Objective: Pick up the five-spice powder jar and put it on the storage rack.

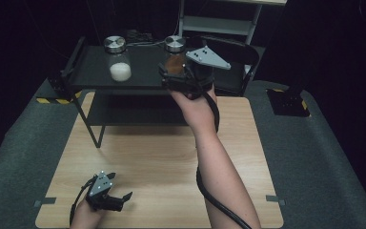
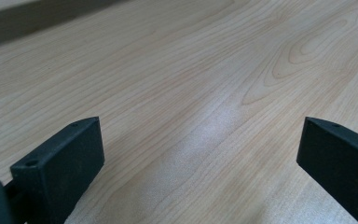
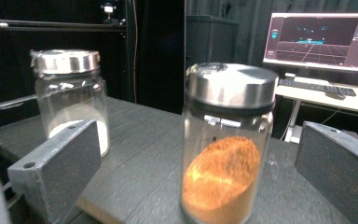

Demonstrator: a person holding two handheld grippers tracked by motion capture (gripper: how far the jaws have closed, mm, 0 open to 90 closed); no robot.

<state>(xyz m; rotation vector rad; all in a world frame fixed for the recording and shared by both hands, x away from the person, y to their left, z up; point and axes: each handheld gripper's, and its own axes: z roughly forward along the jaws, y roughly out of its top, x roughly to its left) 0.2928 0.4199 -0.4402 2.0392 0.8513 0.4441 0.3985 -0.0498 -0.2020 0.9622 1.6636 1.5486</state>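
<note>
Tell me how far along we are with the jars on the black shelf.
Done: the jar of white powder and the jar of orange powder both stand upright on the black shelf. In hand: the right gripper is at the orange jar, jaws wide open, not touching it. The left gripper is open over the wooden table. Left: I can't tell.

You see a black shelf (image 1: 143, 76) standing on the wooden worktop (image 1: 162, 162), carrying a white-powder jar (image 1: 119, 59) and an orange-powder jar (image 3: 226, 144).

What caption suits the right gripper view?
Open black tongs flank a steel-lidded glass jar of orange powder on a dark shelf.
</note>
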